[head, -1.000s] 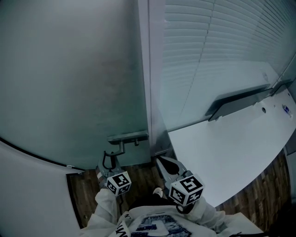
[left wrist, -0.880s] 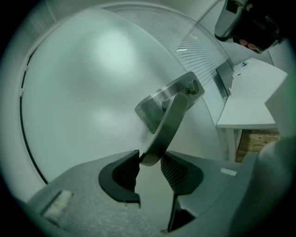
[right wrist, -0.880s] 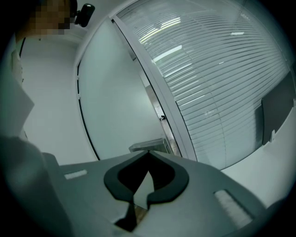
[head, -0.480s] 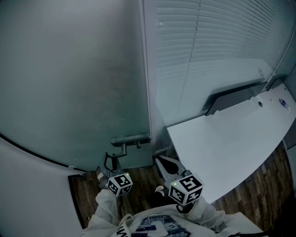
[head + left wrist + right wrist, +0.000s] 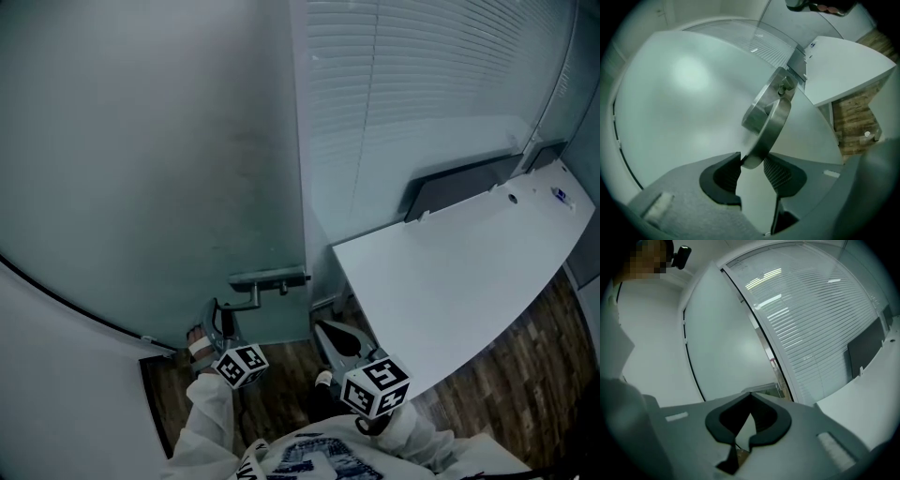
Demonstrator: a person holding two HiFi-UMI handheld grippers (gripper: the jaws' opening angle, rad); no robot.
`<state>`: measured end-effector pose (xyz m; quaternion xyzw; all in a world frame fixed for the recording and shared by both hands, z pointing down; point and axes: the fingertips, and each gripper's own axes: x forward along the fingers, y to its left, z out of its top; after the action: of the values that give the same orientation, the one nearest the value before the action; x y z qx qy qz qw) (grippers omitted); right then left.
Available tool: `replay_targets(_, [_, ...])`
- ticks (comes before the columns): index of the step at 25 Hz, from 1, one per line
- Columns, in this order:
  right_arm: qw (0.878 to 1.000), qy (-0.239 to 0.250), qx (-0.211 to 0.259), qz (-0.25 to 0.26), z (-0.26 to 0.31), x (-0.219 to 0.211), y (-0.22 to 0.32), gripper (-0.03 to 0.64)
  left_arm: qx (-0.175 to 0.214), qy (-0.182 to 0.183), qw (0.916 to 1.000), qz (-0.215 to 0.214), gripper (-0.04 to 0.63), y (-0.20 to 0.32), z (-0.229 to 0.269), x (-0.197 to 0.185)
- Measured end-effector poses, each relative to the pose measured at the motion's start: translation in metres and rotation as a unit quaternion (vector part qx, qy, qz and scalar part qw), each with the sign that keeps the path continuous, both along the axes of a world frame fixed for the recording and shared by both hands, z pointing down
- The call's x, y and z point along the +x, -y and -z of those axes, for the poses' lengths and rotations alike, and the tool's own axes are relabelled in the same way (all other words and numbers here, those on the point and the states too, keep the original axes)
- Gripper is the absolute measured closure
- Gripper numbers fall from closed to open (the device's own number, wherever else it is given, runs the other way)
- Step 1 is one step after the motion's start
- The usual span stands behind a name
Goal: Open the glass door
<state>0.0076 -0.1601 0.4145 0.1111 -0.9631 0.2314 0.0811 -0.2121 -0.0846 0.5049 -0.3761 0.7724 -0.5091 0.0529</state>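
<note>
The frosted glass door (image 5: 141, 169) fills the left of the head view, with a metal lever handle (image 5: 269, 278) near its right edge. My left gripper (image 5: 217, 314) reaches up to the lever's left end. In the left gripper view the handle (image 5: 771, 117) slants up and right, and its end sits between the fingertips of the left gripper (image 5: 752, 164), touching both pads. These jaws have just been opening a little. My right gripper (image 5: 330, 330) hangs to the right of the handle, apart from it. It is shut with nothing in it (image 5: 750, 394), facing the door (image 5: 731, 348).
A white tabletop (image 5: 450, 281) juts in from the right, close to my right arm. Behind it stands a glass wall with slatted blinds (image 5: 422, 84) and a dark panel (image 5: 459, 192). Wooden floor (image 5: 281, 375) lies below. A white wall (image 5: 56, 394) closes the left.
My left gripper has rolled, so its marker cube now faces differently, and it sits slightly higher by the handle's end. The handle stays level. The table has shifted up and left in view.
</note>
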Motion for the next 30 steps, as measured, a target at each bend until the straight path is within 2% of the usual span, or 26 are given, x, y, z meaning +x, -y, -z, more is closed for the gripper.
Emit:
replay_targets(7, [1.000,-0.001,0.005,-0.015,-0.044,0.040,-0.044,0.612,-0.013,0.005,0.9998,-0.017,0.443,-0.017,-0.037,0.022])
replay_targets(11, [1.000,0.000,0.003,-0.015,-0.050,0.052,-0.072,0.612,-0.019,-0.001,0.9998,-0.001,0.446,-0.038,-0.041,0.024])
replay_targets(13, [1.000,0.000,0.003,-0.016,-0.050,0.060,-0.084,0.612,0.002,-0.023,0.9996,0.018,0.467,-0.061,-0.040,0.028])
replay_targets(16, [1.000,-0.001,0.006,-0.018,-0.045,0.074,-0.102,0.612,0.072,-0.077,0.9933,0.046,0.547,-0.098,-0.022,0.047])
replay_targets(18, [1.000,-0.002,0.009,-0.017,-0.042,0.084,-0.116,0.612,0.128,-0.126,0.9822,0.053,0.595,-0.122,-0.007,0.067])
replay_targets(21, [1.000,-0.003,0.022,-0.012,-0.036,0.093,-0.140,0.612,0.197,-0.178,0.9630,0.048,0.595,-0.153,0.018,0.097])
replay_targets(23, [0.999,-0.004,0.031,-0.007,-0.032,0.097,-0.155,0.612,0.234,-0.213,0.9473,0.047,0.595,-0.171,0.032,0.117])
replay_targets(27, [0.998,-0.002,0.054,0.009,-0.016,0.103,-0.181,0.612,0.294,-0.290,0.9092,0.054,0.595,-0.200,0.052,0.156])
replay_targets(28, [0.998,-0.001,0.061,0.013,-0.012,0.105,-0.185,0.612,0.304,-0.302,0.9021,0.052,0.595,-0.204,0.055,0.166])
replay_targets(30, [0.997,-0.003,0.073,0.018,-0.008,0.110,-0.188,0.612,0.317,-0.315,0.8934,0.048,0.595,-0.207,0.059,0.185])
